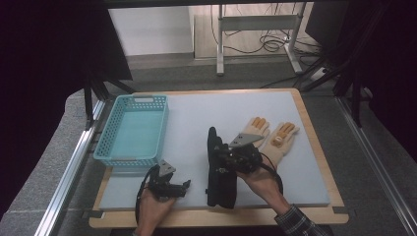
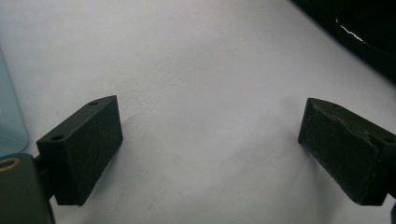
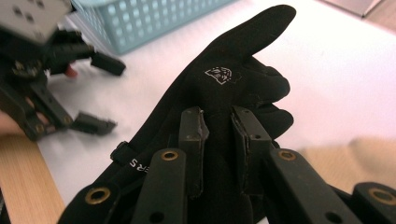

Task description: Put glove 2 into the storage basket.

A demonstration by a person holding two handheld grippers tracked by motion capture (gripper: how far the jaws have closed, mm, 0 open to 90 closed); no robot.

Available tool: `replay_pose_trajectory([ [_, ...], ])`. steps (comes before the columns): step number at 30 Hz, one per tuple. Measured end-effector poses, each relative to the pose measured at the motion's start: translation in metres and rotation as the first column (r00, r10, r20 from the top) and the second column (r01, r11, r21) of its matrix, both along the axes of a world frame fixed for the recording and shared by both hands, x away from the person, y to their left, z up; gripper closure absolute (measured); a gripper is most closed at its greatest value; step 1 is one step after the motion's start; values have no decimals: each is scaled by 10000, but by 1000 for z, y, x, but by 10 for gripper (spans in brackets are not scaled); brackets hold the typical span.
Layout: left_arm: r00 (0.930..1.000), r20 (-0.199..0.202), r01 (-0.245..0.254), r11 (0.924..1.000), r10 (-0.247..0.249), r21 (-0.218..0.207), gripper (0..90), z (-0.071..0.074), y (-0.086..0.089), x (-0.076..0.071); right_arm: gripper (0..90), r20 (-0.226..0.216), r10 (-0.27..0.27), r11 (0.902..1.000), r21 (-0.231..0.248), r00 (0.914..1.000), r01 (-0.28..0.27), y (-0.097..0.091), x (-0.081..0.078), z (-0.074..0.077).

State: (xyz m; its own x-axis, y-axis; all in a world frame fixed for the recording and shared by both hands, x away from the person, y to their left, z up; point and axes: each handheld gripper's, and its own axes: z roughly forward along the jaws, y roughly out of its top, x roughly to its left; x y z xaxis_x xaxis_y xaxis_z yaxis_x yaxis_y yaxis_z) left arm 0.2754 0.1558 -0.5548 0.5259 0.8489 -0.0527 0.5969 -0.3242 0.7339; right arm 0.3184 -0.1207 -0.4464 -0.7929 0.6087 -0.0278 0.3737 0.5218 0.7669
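High view — pale grey tabletop (image 1: pixel 196 113) on a wooden board. Item one: black fabric glove (image 1: pixel 220 172), lying lengthwise near the front edge, fingers pointing away from the person. The right hand-held gripper (image 1: pixel 231 160) sits over its middle, clamped on the fabric, probably pinching it for a lift. Item two: pair of tan knitted work gloves with orange-tipped fingers (image 1: pixel 269 135), flat and just beyond the right hand-held gripper, apart from the black glove. Item three: light blue perforated plastic basket (image 1: pixel 133 129) at the left, apparently empty — a likely destination for the gloves. The left hand-held gripper (image 1: pixel 169 184) rests low near the front edge, just in front of the basket.

Left gripper view — jaws spread wide, nothing between them, bare tabletop (image 2: pixel 196 60) beneath; released and seemingly waiting. A sliver of the basket's wall (image 2: pixel 9 116) at the left edge.

Right gripper view — both jaws closed on a raised fold of the black glove (image 3: pixel 233 84), white logo on its back facing up. The grip takes the palm area, which should keep the glove from slipping out. Basket (image 3: pixel 140 18) and left hand-held gripper (image 3: pixel 100 93) beyond.
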Motion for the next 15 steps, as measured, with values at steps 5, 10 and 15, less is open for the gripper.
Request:
replay_pose_trajectory([
  [5,10000,-14,23,10000,-22,71,66,0,0,0,710,-251,-311,9994,114,9992,314,-1,-10,-33],
  [10,10000,4,-17,10000,17,4,66,0,0,0,494,-447,-297,9995,63,9986,300,-3,-17,-46],
  [15,10000,7,-17,10000,17,4,66,0,0,0,520,-78,-410,9991,115,9991,411,-17,-6,-29],
])
